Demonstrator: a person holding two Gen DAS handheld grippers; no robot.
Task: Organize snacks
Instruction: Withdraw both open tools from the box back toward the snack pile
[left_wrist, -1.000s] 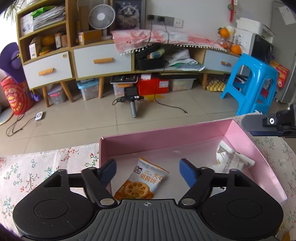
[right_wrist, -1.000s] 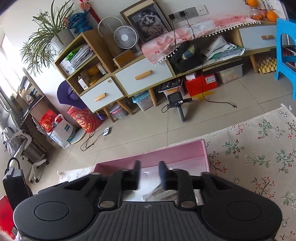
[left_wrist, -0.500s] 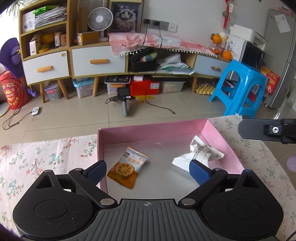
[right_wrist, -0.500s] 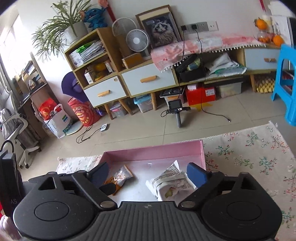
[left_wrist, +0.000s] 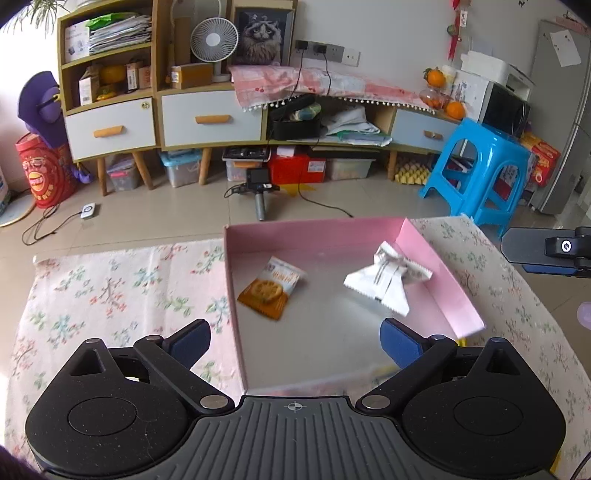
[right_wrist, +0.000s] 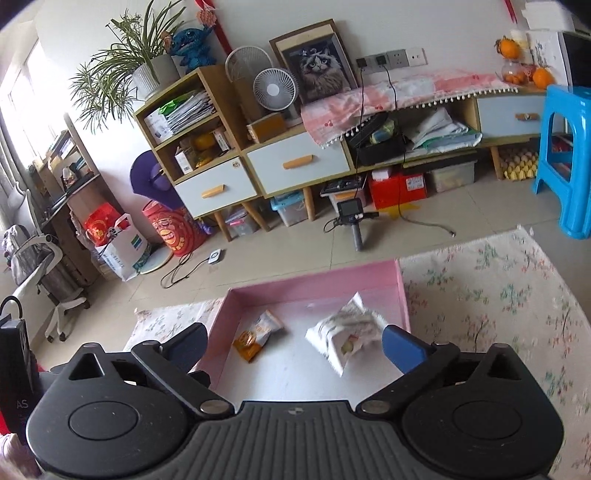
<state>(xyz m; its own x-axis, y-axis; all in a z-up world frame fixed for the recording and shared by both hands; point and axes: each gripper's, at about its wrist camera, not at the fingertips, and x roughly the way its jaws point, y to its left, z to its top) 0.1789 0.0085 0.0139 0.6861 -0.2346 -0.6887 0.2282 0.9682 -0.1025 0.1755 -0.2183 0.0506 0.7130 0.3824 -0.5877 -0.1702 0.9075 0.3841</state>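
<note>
Left gripper (left_wrist: 295, 341) spread wide and empty, hovering over the near edge of the pink box (left_wrist: 317, 229) on the floral cloth (left_wrist: 122, 284). Ahead of it inside the box, orange biscuit packet (left_wrist: 271, 288) toward its left finger, white crumpled packet (left_wrist: 386, 278) toward its right. Right gripper (right_wrist: 295, 345) still opening, jaws far apart, nothing pressed; white packet just before its right finger (right_wrist: 400, 349).

Left gripper (left_wrist: 295, 341) tilted downward, blue-padded fingers (left_wrist: 188, 341) spread wide, nothing between them. Right gripper (right_wrist: 295, 345) likewise pitched down, jaws opening, fingers (right_wrist: 400, 347) well apart and gripping nothing. Seen at the right edge of the left wrist view, one dark finger, probably the right gripper's, held level.
</note>
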